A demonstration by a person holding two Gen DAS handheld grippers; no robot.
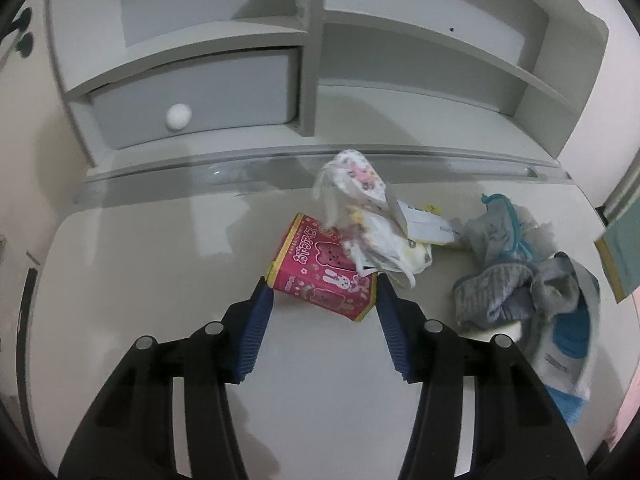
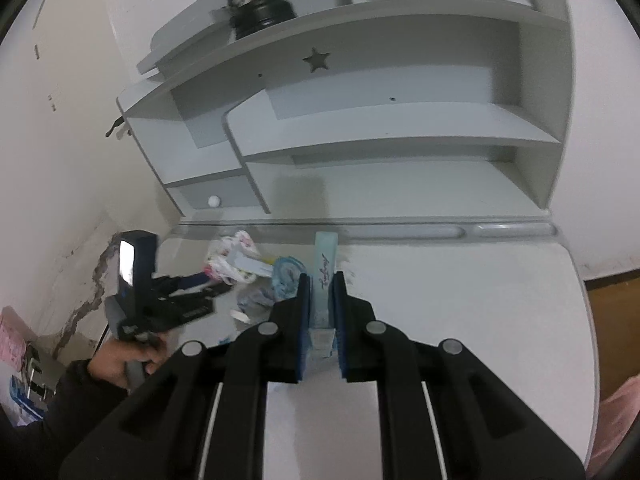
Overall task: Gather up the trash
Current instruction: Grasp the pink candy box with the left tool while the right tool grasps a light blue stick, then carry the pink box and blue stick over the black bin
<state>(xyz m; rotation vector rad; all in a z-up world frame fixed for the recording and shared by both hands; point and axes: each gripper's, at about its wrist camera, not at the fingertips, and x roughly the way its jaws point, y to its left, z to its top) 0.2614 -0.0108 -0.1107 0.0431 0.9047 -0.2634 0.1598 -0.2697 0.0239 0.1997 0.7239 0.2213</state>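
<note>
A pink snack box (image 1: 320, 276) lies on the white desk (image 1: 160, 280), with crumpled white wrappers (image 1: 372, 216) on its far side. My left gripper (image 1: 324, 286) is open, its blue pads on either side of the box's near end. A heap of blue and grey plastic wrappers (image 1: 520, 276) lies to the right. My right gripper (image 2: 322, 284) is shut on a thin pale blue packet (image 2: 325, 268) and holds it upright above the desk. The left gripper (image 2: 160, 300) and trash pile (image 2: 256, 276) show at the left of the right wrist view.
A white shelf unit (image 1: 312, 80) with a grey drawer (image 1: 200, 96) stands along the desk's back edge. A clear groove (image 1: 280, 160) runs in front of it. A teal and yellow book (image 1: 620, 248) sits at the far right.
</note>
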